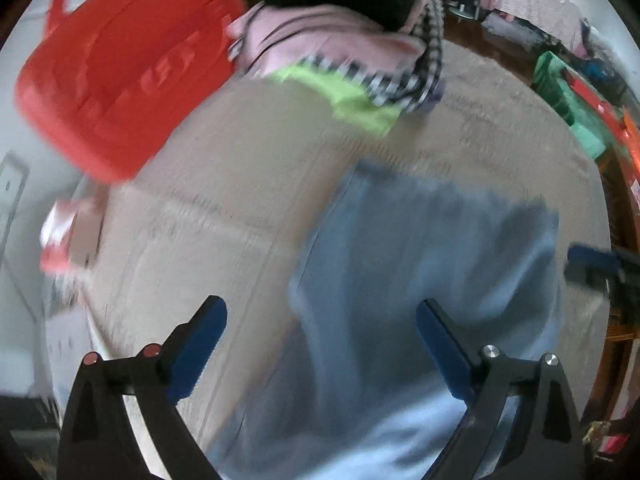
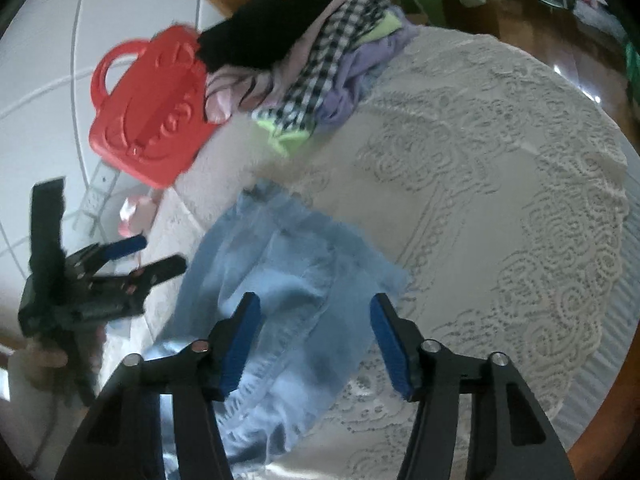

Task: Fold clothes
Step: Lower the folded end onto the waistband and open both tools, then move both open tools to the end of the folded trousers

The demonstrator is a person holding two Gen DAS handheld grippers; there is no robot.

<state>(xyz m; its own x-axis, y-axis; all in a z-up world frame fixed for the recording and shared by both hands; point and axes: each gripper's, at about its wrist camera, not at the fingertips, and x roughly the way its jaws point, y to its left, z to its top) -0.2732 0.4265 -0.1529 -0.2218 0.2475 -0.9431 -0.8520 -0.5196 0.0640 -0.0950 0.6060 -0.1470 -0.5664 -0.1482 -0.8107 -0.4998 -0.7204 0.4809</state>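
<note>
- The light blue jeans (image 2: 280,280) lie on the lace tablecloth (image 2: 500,200) near the table's near-left edge, one end hanging toward me over the near edge. They look doubled lengthwise and are rumpled, not flat.
- My right gripper (image 2: 316,344) hovers over the jeans, its blue pads well apart and holding nothing.
- My left gripper (image 1: 320,344) is also spread wide and empty. In the right wrist view I see it off the left edge of the table, beside the jeans. The left wrist view is blurred, so I think this arm is moving.
- My judgement of the step: the jeans are the garment in work. The scene fits two stages, either laid out and waiting for a fold, or let go between two folds. I cannot decide which.
- In both cases the next grasp must take all cloth layers at one end together, with both claws at the same height, or the denim will twist.
- At the far-left edge lies a pile of clothes (image 2: 304,64): black, pink, checked, lilac and bright green pieces, loosely heaped.
- A red plastic basket (image 2: 152,108) stands beside this pile at the left edge. It has raised shapes on its side, but I cannot read any writing or brand there.
</note>
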